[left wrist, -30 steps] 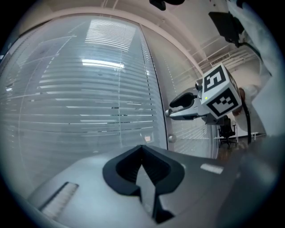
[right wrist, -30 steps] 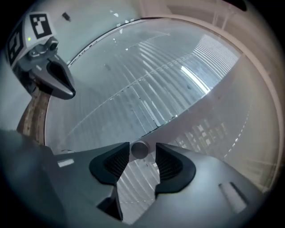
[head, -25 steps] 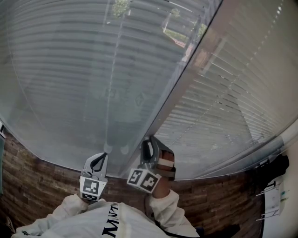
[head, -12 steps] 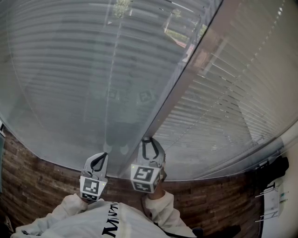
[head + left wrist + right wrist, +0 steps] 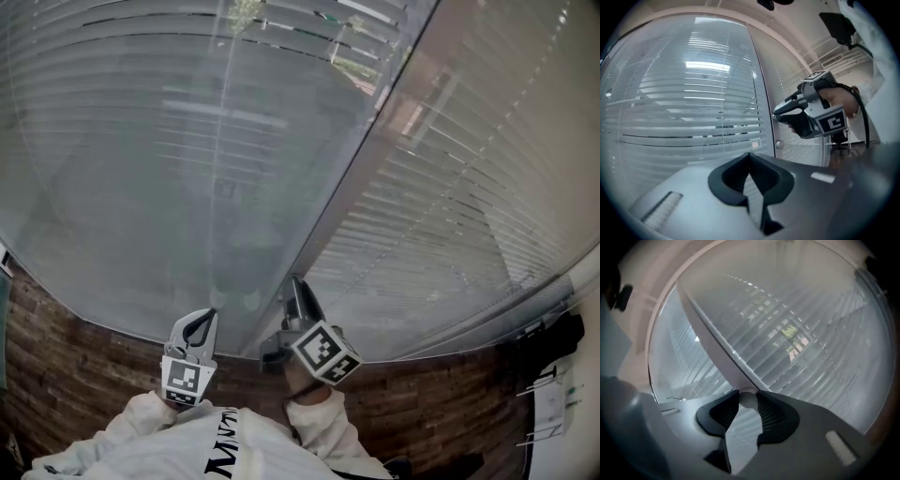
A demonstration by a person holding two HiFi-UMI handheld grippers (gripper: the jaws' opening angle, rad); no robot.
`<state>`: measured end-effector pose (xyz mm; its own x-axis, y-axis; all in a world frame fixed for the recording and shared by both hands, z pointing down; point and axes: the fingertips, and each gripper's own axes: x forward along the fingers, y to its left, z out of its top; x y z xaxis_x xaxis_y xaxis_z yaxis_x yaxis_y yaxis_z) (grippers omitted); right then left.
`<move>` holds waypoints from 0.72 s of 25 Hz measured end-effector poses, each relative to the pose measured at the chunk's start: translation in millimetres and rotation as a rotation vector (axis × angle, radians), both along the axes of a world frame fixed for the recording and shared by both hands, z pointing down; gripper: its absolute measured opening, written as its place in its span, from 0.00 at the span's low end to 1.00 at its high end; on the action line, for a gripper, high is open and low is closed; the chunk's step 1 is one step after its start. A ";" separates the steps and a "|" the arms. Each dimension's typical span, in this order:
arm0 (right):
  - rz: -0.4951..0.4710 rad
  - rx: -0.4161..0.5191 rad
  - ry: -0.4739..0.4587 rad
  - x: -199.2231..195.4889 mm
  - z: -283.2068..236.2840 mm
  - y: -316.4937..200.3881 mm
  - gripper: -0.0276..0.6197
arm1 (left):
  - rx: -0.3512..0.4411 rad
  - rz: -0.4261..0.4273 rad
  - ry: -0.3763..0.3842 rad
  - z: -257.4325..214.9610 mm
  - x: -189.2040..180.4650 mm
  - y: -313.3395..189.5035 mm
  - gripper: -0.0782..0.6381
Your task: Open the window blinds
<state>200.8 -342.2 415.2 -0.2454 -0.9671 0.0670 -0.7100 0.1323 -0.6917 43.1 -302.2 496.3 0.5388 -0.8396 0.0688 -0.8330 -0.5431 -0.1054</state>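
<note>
Grey slatted blinds (image 5: 169, 141) hang behind glass in the left pane, and more blinds (image 5: 469, 206) fill the right pane, with a pale frame post (image 5: 366, 159) between them. In the right gripper view a small white round knob (image 5: 748, 399) on that post sits pinched between the pads. My right gripper (image 5: 296, 286) is shut on it, having closed in during the last second, and its marker cube is rolled over to the right. My left gripper (image 5: 199, 321) hovers level just left of the post, short of the glass, shut with nothing in it (image 5: 750, 155).
Dark brick-patterned surface (image 5: 75, 375) runs below the window. A black object (image 5: 548, 342) and white papers lie at the far right. The left gripper view shows another small round knob (image 5: 779, 144) lower on the post and an office chair (image 5: 840, 138) beyond my right gripper (image 5: 777, 117).
My right gripper has rolled on the knob, swinging its marker cube from the left of the wrist to the right. Slats in the left pane show wider gaps. The left gripper stayed put.
</note>
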 end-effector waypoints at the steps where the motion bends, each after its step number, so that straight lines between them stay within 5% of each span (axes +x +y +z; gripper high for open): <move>1: 0.001 -0.003 -0.093 0.9 1.3 0.1 0.24 | 0.000 0.001 -0.002 0.8 0.1 0.1 0.11; 5: -0.006 -0.025 -0.445 4.1 8.8 -0.2 0.24 | 0.003 0.003 -0.006 4.6 0.8 -0.1 0.11; 9: -0.013 -0.037 -0.644 2.6 9.4 6.1 0.24 | 0.003 0.001 -0.007 1.0 -2.8 6.7 0.11; 14: -0.025 -0.016 -0.603 3.1 10.5 4.3 0.24 | 0.001 0.002 -0.008 5.1 -1.0 6.0 0.11; 18: -0.046 0.051 -0.335 5.9 -6.0 6.6 0.23 | -0.002 -0.004 -0.009 1.0 -1.4 3.5 0.11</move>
